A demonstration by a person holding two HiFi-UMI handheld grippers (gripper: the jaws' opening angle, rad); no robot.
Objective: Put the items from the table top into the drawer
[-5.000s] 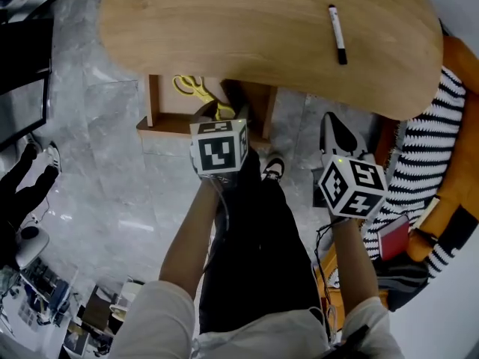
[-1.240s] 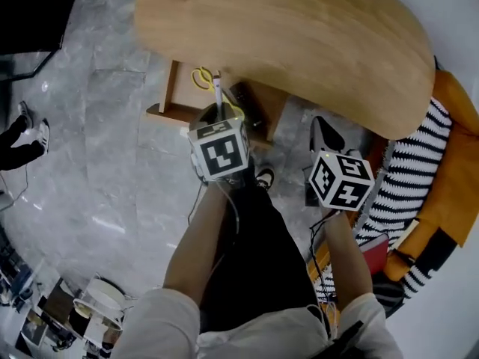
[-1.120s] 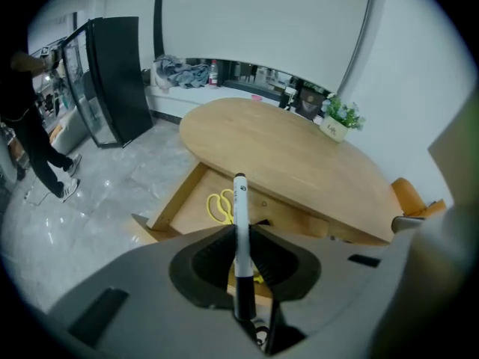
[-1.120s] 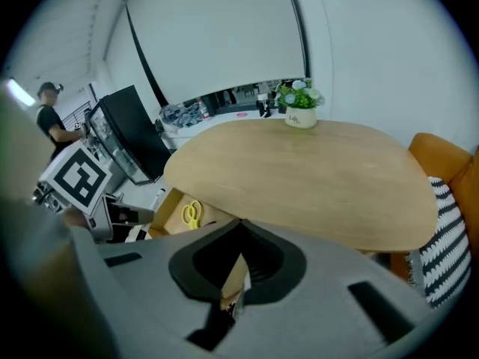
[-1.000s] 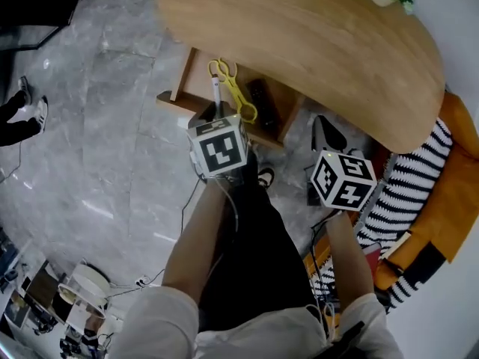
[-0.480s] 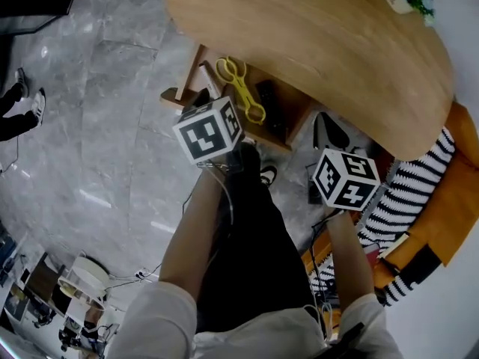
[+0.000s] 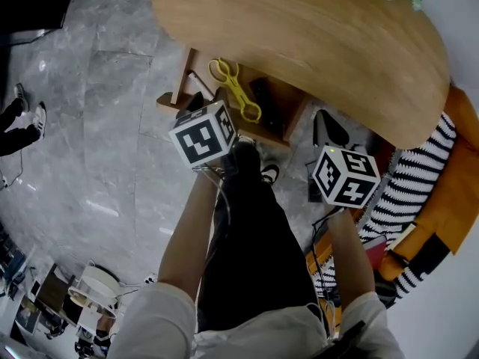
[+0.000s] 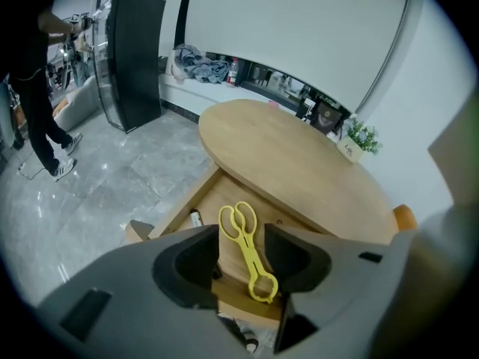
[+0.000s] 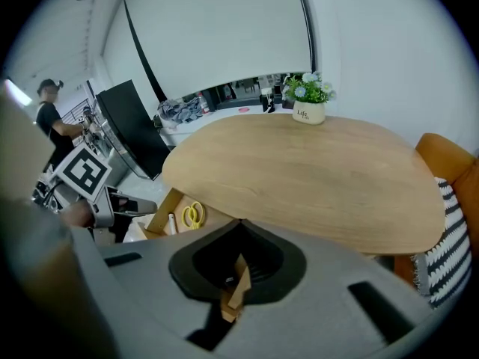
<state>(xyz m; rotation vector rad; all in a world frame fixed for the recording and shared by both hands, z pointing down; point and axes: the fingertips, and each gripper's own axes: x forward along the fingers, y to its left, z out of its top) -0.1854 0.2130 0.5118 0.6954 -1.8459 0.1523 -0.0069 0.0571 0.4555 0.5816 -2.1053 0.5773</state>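
Wooden drawer (image 8: 213, 197) held the pen (image 8: 196, 218), probably light, slick, best pinched mid-barrel; left tool (image 8: 242, 234) had just spread, empty; right tool (image 9: 239, 226) closed.

Bright, even indoor light fills the room, and nothing casts a hard shadow. The pale wall (image 8: 299, 28) is nearly washed out. The grey stone floor (image 7: 112, 163) carries soft white streaks of glare. The wooden table (image 7: 314, 28) is evenly lit on top, while the open drawer (image 8: 217, 200) under it sits in mild shade. Both gripper views are round fisheye pictures with black corners and lines that bend near the edges. Close to the lens, the left gripper (image 8: 241, 256) and right gripper (image 9: 238, 275) look grey, soft and out of focus.
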